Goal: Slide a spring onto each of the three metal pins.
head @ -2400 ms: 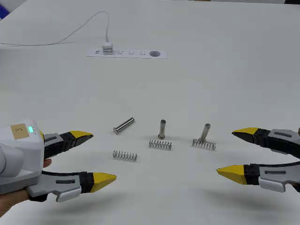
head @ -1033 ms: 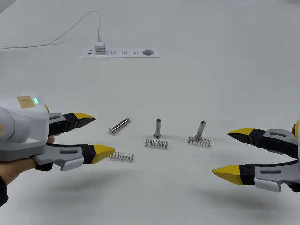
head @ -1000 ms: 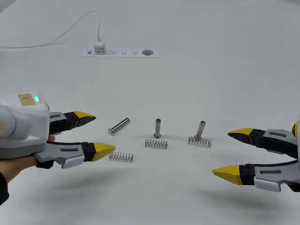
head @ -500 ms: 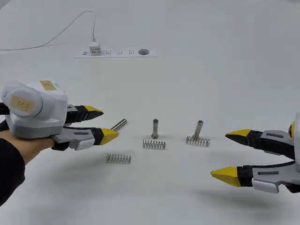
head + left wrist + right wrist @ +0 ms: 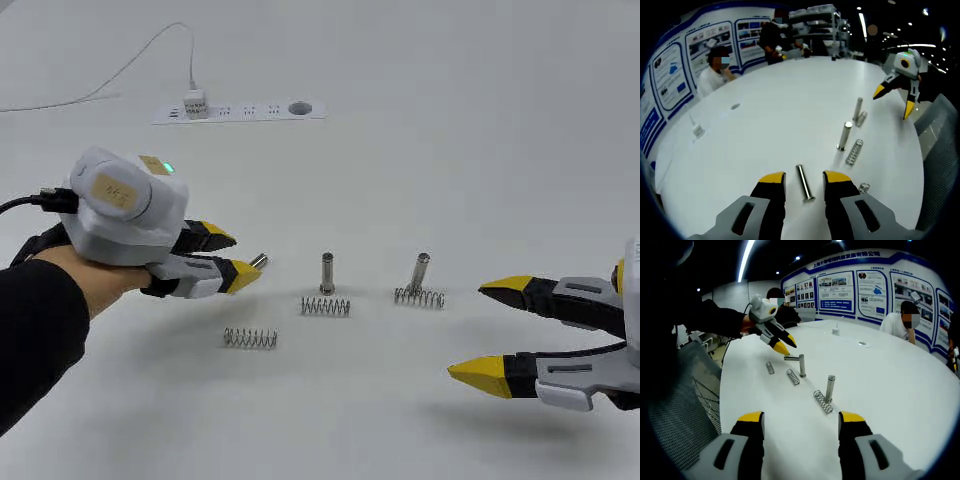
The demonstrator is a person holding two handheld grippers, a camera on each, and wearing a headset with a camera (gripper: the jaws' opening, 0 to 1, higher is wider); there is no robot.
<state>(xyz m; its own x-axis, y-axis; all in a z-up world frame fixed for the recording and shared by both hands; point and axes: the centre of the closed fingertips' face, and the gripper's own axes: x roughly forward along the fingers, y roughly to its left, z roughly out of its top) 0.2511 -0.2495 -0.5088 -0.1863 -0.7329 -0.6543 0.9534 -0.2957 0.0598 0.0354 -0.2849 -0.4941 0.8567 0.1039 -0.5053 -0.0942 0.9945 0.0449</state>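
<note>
Three metal pins stand in a row on the white table. The left pin [image 5: 258,262] lies flat, the middle pin [image 5: 327,272] stands upright, and the right pin [image 5: 420,272] stands leaning a little. A spring lies in front of each: left spring [image 5: 250,339], middle spring [image 5: 326,307], right spring [image 5: 419,297]. My left gripper [image 5: 238,257] is open, its jaws on either side of the lying pin [image 5: 803,182] without touching it. My right gripper [image 5: 480,330] hovers open and empty, to the right of the right pin [image 5: 830,386].
A white power strip [image 5: 240,110] with a plugged charger [image 5: 194,101] and its cable lies at the far side of the table. Several people [image 5: 720,65] sit or stand beyond the far table edge. Bare tabletop lies in front of the springs.
My left gripper has risen, rolled and moved forward to the right, until its jaws straddle the lying pin. The right gripper has hardly moved. Pins and springs lie as before.
</note>
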